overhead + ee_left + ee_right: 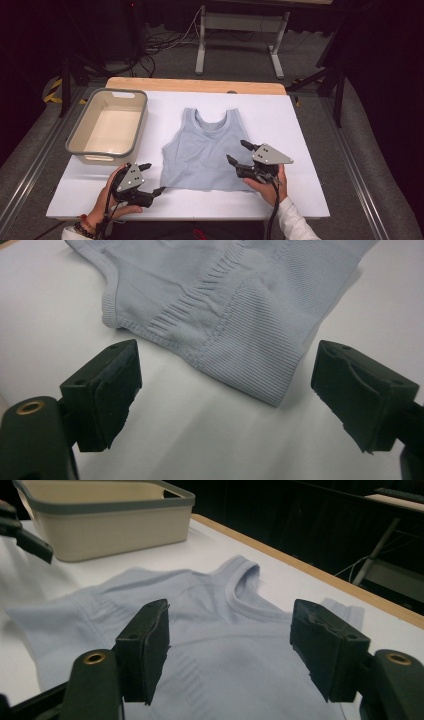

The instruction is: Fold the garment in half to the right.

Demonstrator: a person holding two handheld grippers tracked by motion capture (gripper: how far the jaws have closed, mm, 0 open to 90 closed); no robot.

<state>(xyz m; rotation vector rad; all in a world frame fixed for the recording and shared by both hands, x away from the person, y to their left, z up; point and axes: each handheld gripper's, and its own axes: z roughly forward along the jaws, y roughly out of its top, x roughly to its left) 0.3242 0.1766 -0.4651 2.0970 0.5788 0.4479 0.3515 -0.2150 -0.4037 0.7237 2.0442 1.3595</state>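
**Both grippers staged at the tank top's hem, nothing gripped**

Tank top [205, 150] lies flat on the white surface [300, 125], neck toward the far edge, hem toward the person. Long axis runs near-to-far, roughly centred.

Left gripper [151, 178]: jaws wide, nothing between them. Sits just off the hem's left corner, on bare surface. In the left gripper view the hem corner [272, 392] lies ahead, between the jaw lines but short of them, not touching.

Right gripper [238, 151]: jaws wide too, nothing held. It hovers over the garment's right side near the hem; the right gripper view looks along the fabric [220, 645] toward the neckline [240, 587].

Basket [107, 125] stands far-left on the surface, well apart from the top, closer to the left gripper.

Judgement: likely a fold or lift from the hem. The right gripper is already over cloth; the left needs a short move forward and inward to reach its corner. Risk: pinching only one layer at the ribbed edge.
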